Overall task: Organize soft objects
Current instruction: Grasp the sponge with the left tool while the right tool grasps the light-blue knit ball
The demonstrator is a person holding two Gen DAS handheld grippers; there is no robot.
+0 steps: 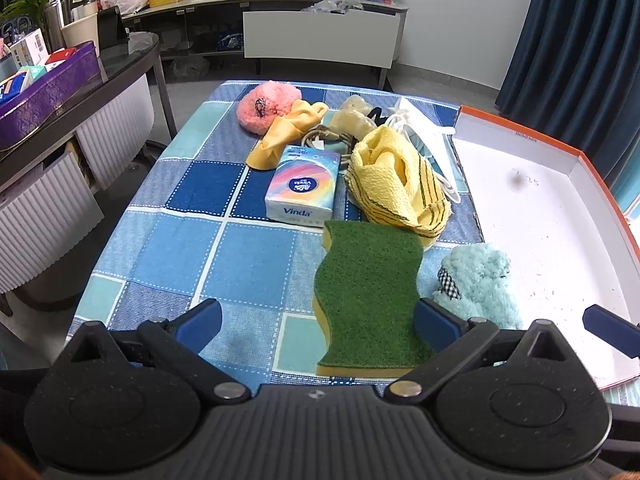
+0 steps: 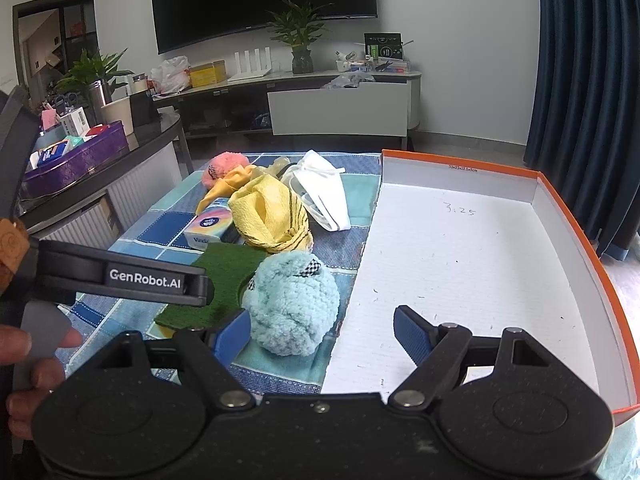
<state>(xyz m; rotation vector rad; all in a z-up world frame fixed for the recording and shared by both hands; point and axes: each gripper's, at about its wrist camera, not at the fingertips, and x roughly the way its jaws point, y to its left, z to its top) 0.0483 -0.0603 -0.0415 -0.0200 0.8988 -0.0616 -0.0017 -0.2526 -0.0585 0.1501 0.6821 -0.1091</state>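
My left gripper (image 1: pixel 318 326) is open low over the checked cloth, its right finger beside the green scouring sponge (image 1: pixel 370 292). My right gripper (image 2: pixel 322 330) is open too, with the fluffy light-blue ball (image 2: pixel 292 304) just ahead of its left finger, untouched. The same blue ball (image 1: pixel 480 284) lies at the edge of the white box (image 1: pixel 552 240). Farther back lie a yellow striped towel (image 1: pixel 400 176), a Vinda tissue pack (image 1: pixel 302 188), a yellow cloth (image 1: pixel 280 132), a pink fluffy ball (image 1: pixel 266 106) and a white drawstring bag (image 2: pixel 324 192). The orange-rimmed box (image 2: pixel 460 280) holds nothing.
The blue checked cloth (image 1: pixel 200 240) covers a low table. A dark side table with a purple tray (image 1: pixel 52 92) stands to the left. A TV cabinet (image 2: pixel 340 108) and dark blue curtains (image 2: pixel 588 80) are behind. A hand (image 2: pixel 24 360) holds the left gripper's handle at left.
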